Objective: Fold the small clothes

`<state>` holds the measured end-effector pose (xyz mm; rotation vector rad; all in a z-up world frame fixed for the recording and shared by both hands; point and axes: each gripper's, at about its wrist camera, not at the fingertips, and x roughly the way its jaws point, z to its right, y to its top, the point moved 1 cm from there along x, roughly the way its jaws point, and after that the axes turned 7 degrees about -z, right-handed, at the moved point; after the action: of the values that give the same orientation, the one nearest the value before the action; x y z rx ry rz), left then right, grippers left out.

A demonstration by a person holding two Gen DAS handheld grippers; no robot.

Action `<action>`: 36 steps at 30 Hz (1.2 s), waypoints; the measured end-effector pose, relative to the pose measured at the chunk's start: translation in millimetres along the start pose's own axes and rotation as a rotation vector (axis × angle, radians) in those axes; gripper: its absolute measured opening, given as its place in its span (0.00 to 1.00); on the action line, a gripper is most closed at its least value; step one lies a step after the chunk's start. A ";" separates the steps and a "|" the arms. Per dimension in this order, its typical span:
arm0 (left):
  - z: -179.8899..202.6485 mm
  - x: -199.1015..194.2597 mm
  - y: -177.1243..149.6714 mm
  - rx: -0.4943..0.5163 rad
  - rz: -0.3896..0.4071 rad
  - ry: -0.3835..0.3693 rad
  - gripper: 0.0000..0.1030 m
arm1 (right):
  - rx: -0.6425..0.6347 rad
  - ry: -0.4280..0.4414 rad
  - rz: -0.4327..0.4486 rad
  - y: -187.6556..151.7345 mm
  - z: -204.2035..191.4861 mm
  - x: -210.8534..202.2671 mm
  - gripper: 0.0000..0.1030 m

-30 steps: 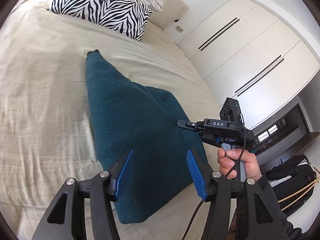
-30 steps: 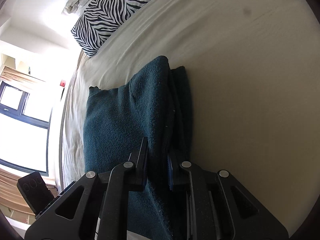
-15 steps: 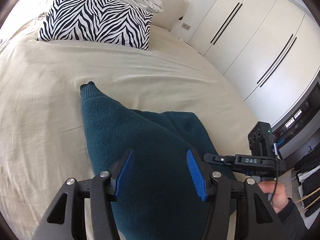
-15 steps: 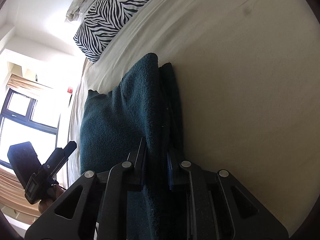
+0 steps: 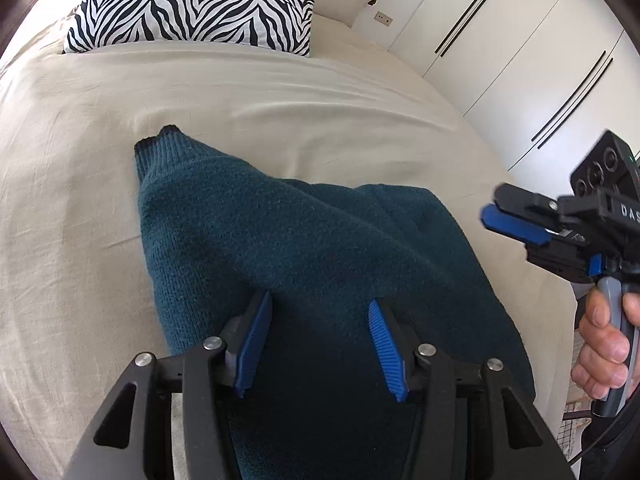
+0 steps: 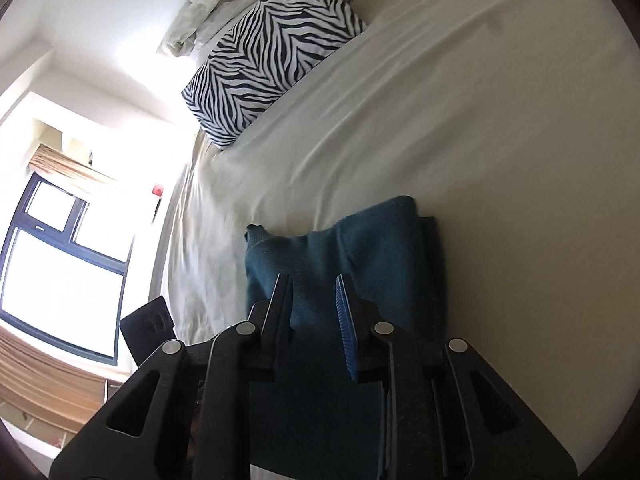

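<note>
A dark teal knitted sweater (image 5: 304, 248) lies folded on the beige bed sheet (image 5: 72, 184), one cuff pointing toward the pillow. My left gripper (image 5: 319, 300) hovers low over its near half. Its jaws are closing, the blue pads (image 5: 256, 328) are apart, and only the sweater's flat top lies below them. My right gripper (image 6: 312, 280) is off the cloth with its jaws opening and nothing between them; the sweater (image 6: 360, 248) lies below and beyond it. In the left wrist view the right gripper (image 5: 490, 210) hangs in a hand (image 5: 604, 336) beyond the sweater's right edge.
A zebra-print pillow (image 5: 192, 4) and crumpled white bedding (image 6: 208, 16) lie at the head of the bed. White wardrobe doors (image 5: 520, 52) stand past the bed's right side. A window (image 6: 52, 264) is on the other side. Bare sheet surrounds the sweater.
The right gripper let go of the sweater's folded edge and drew back and up. The left gripper moved in lower over the sweater, its jaws slightly narrower.
</note>
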<state>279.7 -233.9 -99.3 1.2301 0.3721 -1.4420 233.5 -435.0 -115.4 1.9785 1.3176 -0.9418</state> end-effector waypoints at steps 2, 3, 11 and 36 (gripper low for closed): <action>-0.6 0.5 0.7 -0.002 -0.006 -0.002 0.51 | 0.029 0.057 -0.080 14.4 -2.5 35.2 0.21; -1.6 0.5 0.9 -0.007 -0.010 -0.008 0.51 | 0.062 0.074 -0.115 19.9 1.1 53.6 0.21; -1.9 7.5 7.8 -0.003 -0.041 -0.009 0.51 | 0.123 -0.002 -0.082 31.1 38.5 96.7 0.00; 26.9 -41.1 -37.7 -0.013 0.053 0.058 0.48 | -0.040 0.089 0.010 -137.0 62.0 -19.1 0.25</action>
<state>226.6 -221.8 -69.8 1.2643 0.3853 -1.3592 85.7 -445.6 -147.1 2.0149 1.3628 -0.8247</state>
